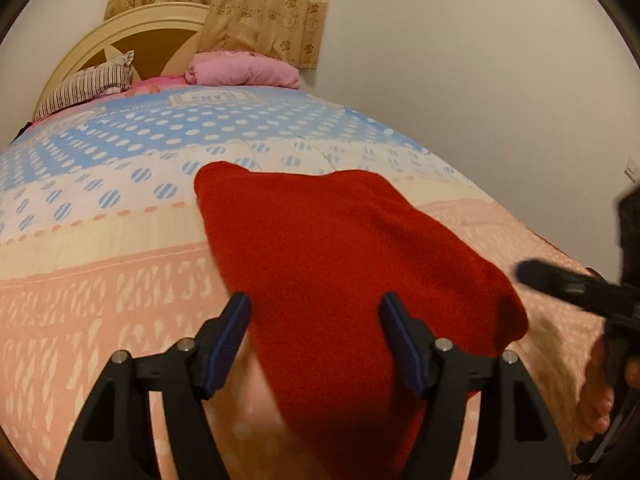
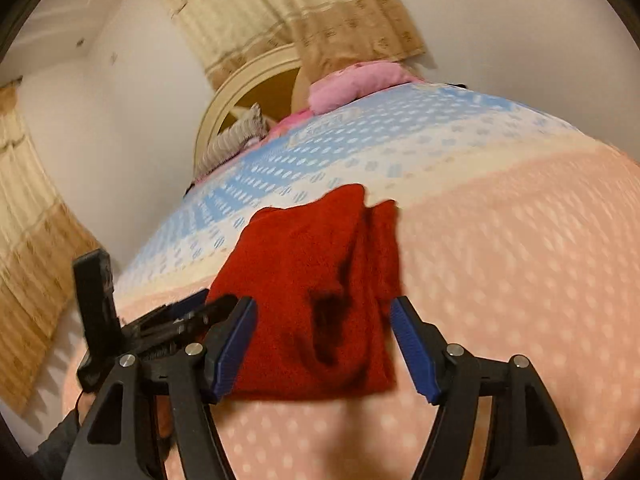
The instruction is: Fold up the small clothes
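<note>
On the bed [image 1: 100, 276], right in front of both my grippers, sits the red garment [image 1: 340, 264], a fuzzy knit-looking piece lying flat on the peach dotted end of the bedspread, its far edge reaching up toward the cream and blue polka-dot bands. From my right camera it looks folded over on itself, with a seam or overlap running down the middle and a dark crease near the front.

My left gripper [image 1: 316, 344] has its jaws spread apart, blue pads clear of the fabric, so it's got nothing in it, just the red cloth lying under the gap. Same deal with my right gripper [image 2: 324, 348]: jaws apart, pads not pressing anything, garment's near edge on the bed below them.

Each gripper shows up in the other's camera, off at the side, just beside the garment. Further up there's a pink pillow [image 1: 244, 70], a striped pillow [image 1: 88, 86], a curved headboard [image 1: 132, 36] and beige curtains [image 1: 260, 12]. Things are a bit blurry, especially on the right camera.
</note>
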Available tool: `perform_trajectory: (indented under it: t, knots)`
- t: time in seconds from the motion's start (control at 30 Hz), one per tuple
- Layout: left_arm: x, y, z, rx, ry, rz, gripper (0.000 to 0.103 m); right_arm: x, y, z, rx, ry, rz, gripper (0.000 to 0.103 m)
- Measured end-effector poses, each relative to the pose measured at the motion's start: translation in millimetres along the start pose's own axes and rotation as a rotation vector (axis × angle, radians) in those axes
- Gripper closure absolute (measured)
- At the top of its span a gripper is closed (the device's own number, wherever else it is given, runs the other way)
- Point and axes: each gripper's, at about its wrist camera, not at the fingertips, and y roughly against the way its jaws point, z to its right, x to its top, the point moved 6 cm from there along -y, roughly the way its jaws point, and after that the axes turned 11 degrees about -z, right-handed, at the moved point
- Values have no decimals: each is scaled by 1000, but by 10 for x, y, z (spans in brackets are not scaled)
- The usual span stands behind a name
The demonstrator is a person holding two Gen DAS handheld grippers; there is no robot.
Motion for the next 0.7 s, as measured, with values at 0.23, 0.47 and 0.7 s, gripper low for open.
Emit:
perform_trajectory:
  t: [0.23, 0.47, 0.7]
  knots:
    - [-74, 100, 49, -17, -13, 19, 24, -136, -241, 99, -40, 10, -118, 98]
    - [-142, -125, 15, 15, 4, -77, 9, -328, -203, 288, -101, 33, -149, 98]
    - [-205, -221, -37, -19, 45, -106, 1, 116, -6, 141, -88, 72, -46, 45]
